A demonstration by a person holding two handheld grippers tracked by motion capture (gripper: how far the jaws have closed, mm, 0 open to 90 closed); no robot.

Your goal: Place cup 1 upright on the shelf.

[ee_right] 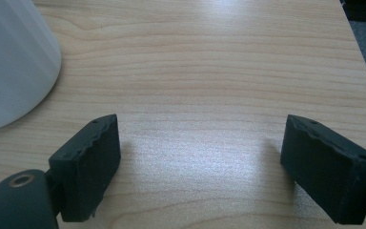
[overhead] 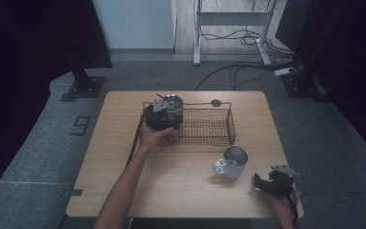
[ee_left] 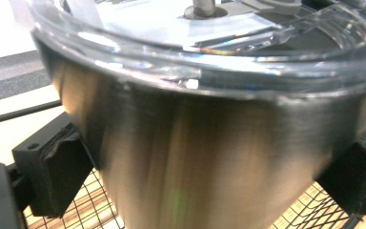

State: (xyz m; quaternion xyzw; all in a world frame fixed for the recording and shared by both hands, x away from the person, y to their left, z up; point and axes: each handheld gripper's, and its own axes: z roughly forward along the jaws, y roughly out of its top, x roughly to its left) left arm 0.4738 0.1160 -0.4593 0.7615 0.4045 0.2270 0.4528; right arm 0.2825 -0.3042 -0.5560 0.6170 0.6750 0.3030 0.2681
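The left gripper (overhead: 164,118) holds a steel tumbler with a clear lid (overhead: 173,108) at the left end of the wire basket (overhead: 218,125); in the left gripper view both black pads press the steel wall (ee_left: 209,157) from each side, and the basket mesh shows under the cup, so it seems to be inside or just over the basket; I cannot tell if its bottom touches the mesh. The right gripper (overhead: 272,182) rests near the right front corner of the table (overhead: 124,157), its jaws wide apart with nothing between them; the white mug (overhead: 232,162) stands just beside it, not yet grasped. I judge the tumbler is almost placed, or just taken; the mug is left.
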